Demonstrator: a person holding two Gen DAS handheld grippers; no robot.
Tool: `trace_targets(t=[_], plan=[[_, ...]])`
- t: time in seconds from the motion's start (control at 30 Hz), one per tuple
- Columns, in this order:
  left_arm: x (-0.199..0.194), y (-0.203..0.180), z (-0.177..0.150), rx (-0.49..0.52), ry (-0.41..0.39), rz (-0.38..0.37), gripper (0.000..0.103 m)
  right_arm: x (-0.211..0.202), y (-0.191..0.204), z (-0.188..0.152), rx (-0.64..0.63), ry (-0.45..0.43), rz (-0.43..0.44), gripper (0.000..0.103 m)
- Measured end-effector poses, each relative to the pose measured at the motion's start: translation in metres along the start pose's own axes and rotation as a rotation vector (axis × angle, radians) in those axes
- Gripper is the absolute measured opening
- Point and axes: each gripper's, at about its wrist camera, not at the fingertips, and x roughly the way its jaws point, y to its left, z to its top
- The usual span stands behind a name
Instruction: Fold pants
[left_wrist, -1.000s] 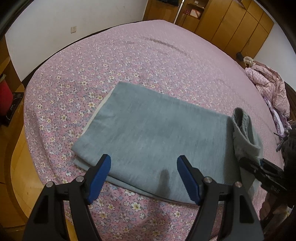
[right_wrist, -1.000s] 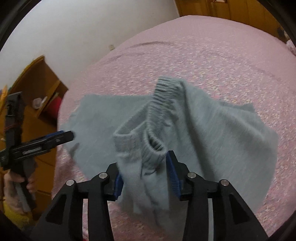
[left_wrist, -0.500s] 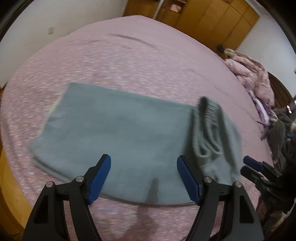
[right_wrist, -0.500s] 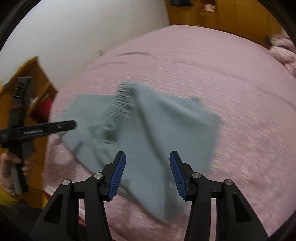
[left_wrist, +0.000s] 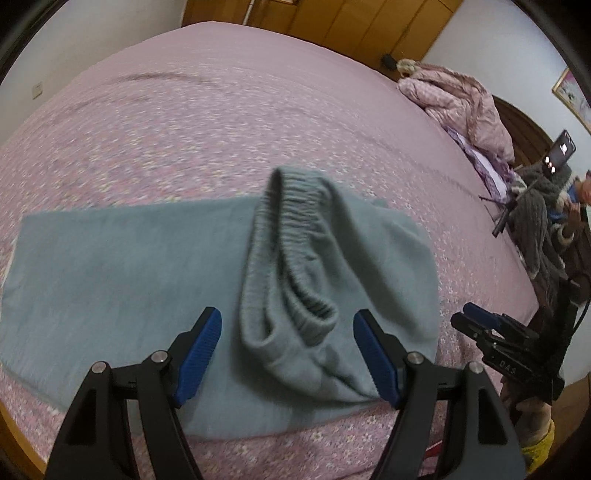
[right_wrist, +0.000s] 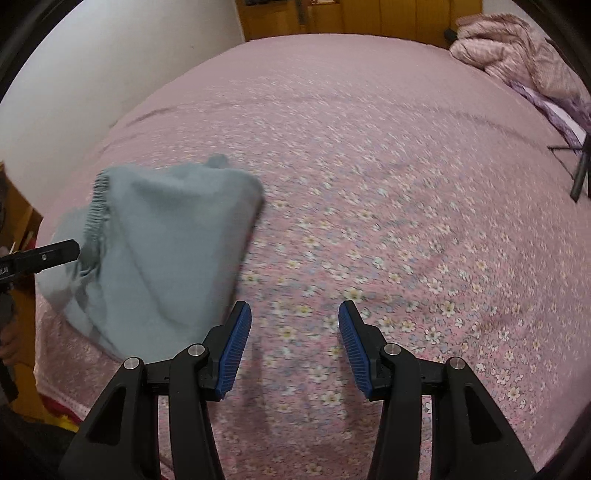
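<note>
Both tongs spread wide, nothing held: left gripper (left_wrist: 287, 343) poised over the grey pants (left_wrist: 122, 280), right gripper (right_wrist: 294, 345) above bare floral bedspread (right_wrist: 388, 192), pants just to its left. Pants folded flat near the bed's front edge, ribbed waistband (left_wrist: 295, 236) flopped back on top in a loose hump, straight between the left fingers. Crumpled pink quilt (left_wrist: 461, 96) at the far right corner, well apart. Wooden wardrobe (left_wrist: 351, 22) behind the bed.
</note>
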Motion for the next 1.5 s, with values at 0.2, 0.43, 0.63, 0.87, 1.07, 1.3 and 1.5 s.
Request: trace_targets(t=[0.2,0.43,0.63,0.87,1.07,1.3,1.5], plan=[[0.024,-0.007,0.003,0.012,0.038,0.027,0.076,0.02,-0.012,-0.004,0.022,0.028,-0.002,0.051],[0.032,-0.001,-0.004,0.003,0.036,0.041,0.048,0.021,-0.016,-0.009,0.016,-0.002,0.025,0.063],[0.037,-0.009,-0.004,0.016,0.031,0.074,0.047,0.028,-0.003,-0.013,-0.034,-0.024,0.0,0.072],[0.038,-0.03,-0.006,0.09,-0.005,0.11,0.036,0.033,-0.002,-0.013,-0.015,-0.032,0.019,0.072],[0.044,-0.02,-0.003,0.049,-0.009,0.065,0.036,0.025,-0.012,-0.017,0.005,-0.037,0.03,0.072],[0.033,-0.014,-0.005,0.033,-0.037,0.037,0.024,0.021,-0.015,-0.008,0.033,-0.027,0.036,0.072],[0.006,-0.018,-0.007,0.035,-0.089,-0.012,0.021,0.02,-0.031,0.004,0.097,-0.011,0.052,0.072]])
